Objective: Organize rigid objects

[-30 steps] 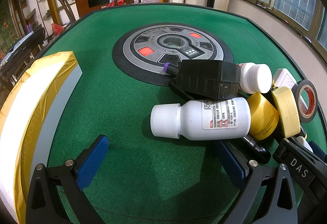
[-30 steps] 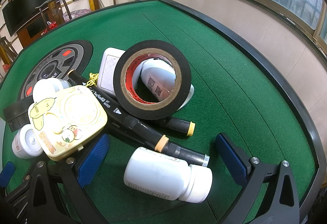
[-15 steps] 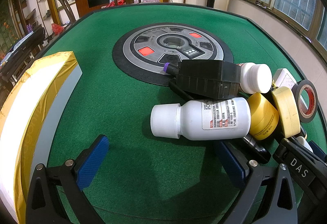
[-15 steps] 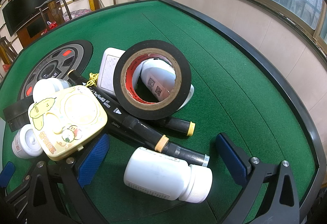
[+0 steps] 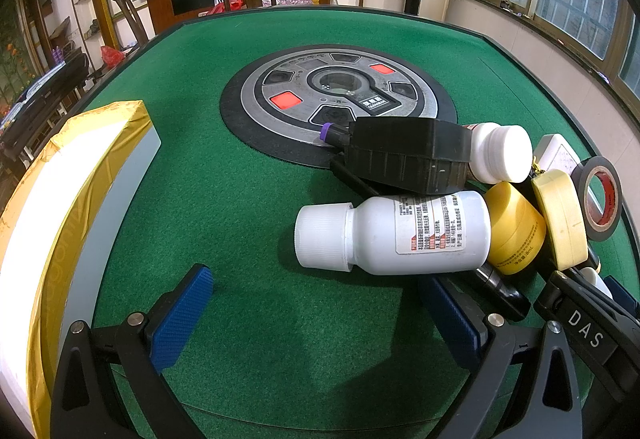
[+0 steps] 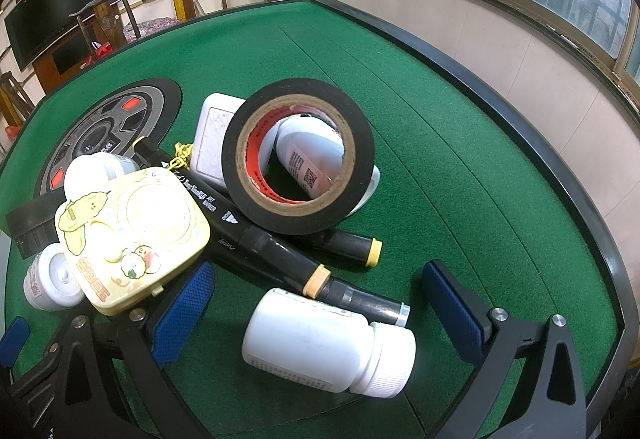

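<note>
The left gripper point(image 5: 320, 315) hangs low over the green table point(image 5: 248, 199) with its blue pads point(image 5: 182, 315) spread wide and nothing between them. Just beyond it, at about one o'clock, a white bottle point(image 5: 394, 233) lies on its side, cap pointing to nine o'clock. Its base touches a yellow jar point(image 5: 516, 229), and a pale yellow case point(image 5: 562, 219) leans beside that. Behind the bottle sits a black box point(image 5: 404, 155), with a smaller white bottle point(image 5: 498, 153) at its right end. At nine o'clock a gold-edged box point(image 5: 68, 199) runs along the table's edge. Farther off, at twelve o'clock, is the table's round control panel point(image 5: 340, 95).

The right gripper point(image 6: 320, 315) is likewise spread wide and holds nothing; a white pill bottle point(image 6: 328, 345) lies on its side between the fingers, touching neither. Just past it, black markers point(image 6: 280, 251) lie crossed. The cartoon-printed case point(image 6: 128, 235) sits at ten o'clock. At twelve o'clock a black tape roll point(image 6: 298, 159) stands tilted, with another white bottle point(image 6: 310, 155) showing through its hole.
</note>
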`<action>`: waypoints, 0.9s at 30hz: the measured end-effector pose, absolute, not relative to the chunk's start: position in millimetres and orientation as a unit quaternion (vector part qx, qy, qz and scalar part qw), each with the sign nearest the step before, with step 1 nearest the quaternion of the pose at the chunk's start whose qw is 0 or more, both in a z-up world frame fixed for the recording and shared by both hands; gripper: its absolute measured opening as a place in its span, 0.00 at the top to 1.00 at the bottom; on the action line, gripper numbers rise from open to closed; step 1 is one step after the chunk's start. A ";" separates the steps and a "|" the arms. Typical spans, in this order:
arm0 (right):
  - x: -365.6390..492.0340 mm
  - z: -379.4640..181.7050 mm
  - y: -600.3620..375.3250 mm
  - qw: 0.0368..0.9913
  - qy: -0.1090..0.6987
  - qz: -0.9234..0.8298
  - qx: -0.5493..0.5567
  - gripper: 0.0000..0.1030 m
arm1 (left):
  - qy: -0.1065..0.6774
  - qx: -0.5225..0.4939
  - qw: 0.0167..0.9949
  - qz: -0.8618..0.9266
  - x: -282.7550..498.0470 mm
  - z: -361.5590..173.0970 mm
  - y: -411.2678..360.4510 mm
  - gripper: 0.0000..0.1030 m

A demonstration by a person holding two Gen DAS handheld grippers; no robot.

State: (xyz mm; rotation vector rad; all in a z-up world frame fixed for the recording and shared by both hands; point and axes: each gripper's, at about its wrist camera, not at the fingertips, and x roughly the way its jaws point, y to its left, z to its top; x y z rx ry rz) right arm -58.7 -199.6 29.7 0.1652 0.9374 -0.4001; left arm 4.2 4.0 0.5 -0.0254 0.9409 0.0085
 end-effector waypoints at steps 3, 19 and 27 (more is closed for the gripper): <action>-58.7 29.7 -199.6 0.870 0.448 -0.191 0.079 0.00 | 0.453 -0.012 0.891 0.004 4.2 0.5 4.0 0.00; -56.8 27.7 -199.8 0.871 0.448 -0.186 0.077 0.00 | 0.470 0.000 0.883 -0.015 0.5 0.6 1.1 0.00; -54.0 34.1 -201.4 0.865 0.487 -0.111 0.040 0.00 | 0.483 0.027 0.873 -0.065 -8.3 -0.4 0.2 0.00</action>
